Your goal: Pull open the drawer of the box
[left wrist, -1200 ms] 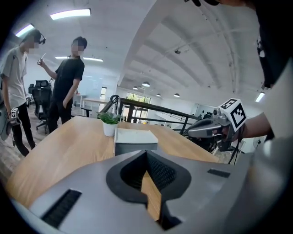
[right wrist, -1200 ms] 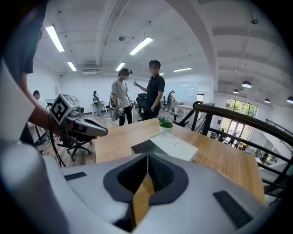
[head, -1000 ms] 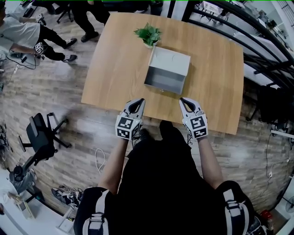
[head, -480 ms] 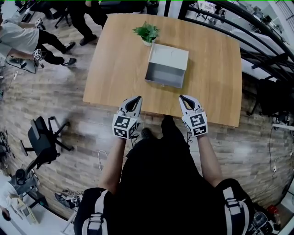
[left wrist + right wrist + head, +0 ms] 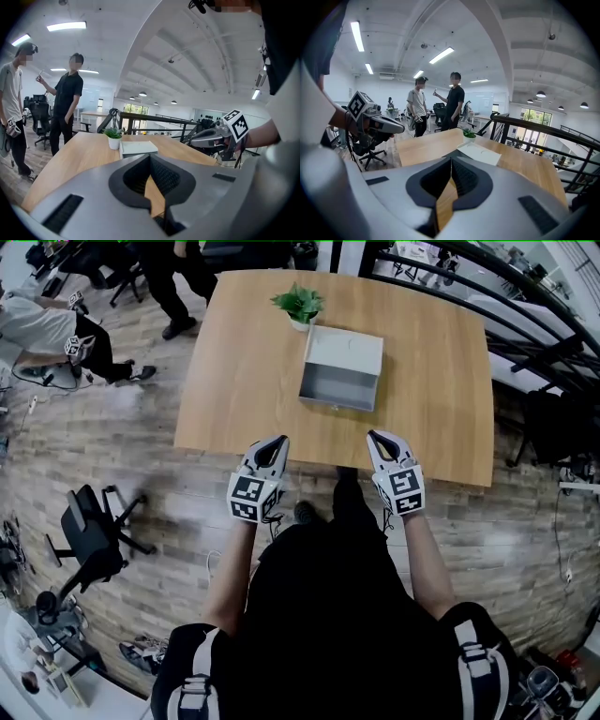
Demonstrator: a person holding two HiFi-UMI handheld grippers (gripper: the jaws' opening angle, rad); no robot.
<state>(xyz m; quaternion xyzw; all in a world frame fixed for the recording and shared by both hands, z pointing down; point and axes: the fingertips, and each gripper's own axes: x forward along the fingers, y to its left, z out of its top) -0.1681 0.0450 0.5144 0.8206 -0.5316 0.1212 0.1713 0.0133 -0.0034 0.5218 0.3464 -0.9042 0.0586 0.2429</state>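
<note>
Box [image 5: 342, 348] on desk [image 5: 244, 362], no pull under way
Left gripper [image 5: 273, 443] and right gripper [image 5: 380, 439] clenched, empty, well short; drawer state unclear.

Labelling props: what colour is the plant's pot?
White. The pot shows best in the left gripper view.

Open-plan office, bright and shared.
Told by a broad wooden desk [image 5: 244, 381] with a potted plant [image 5: 300, 306], a wheeled office chair [image 5: 89, 521] on wood-plank floor [image 5: 122, 446], long strip lights [image 5: 357, 35] across a white ceiling, black metal railing [image 5: 534, 126] along one side, another work table [image 5: 91, 114] farther back, and people [image 5: 65, 110] standing nearby.
</note>
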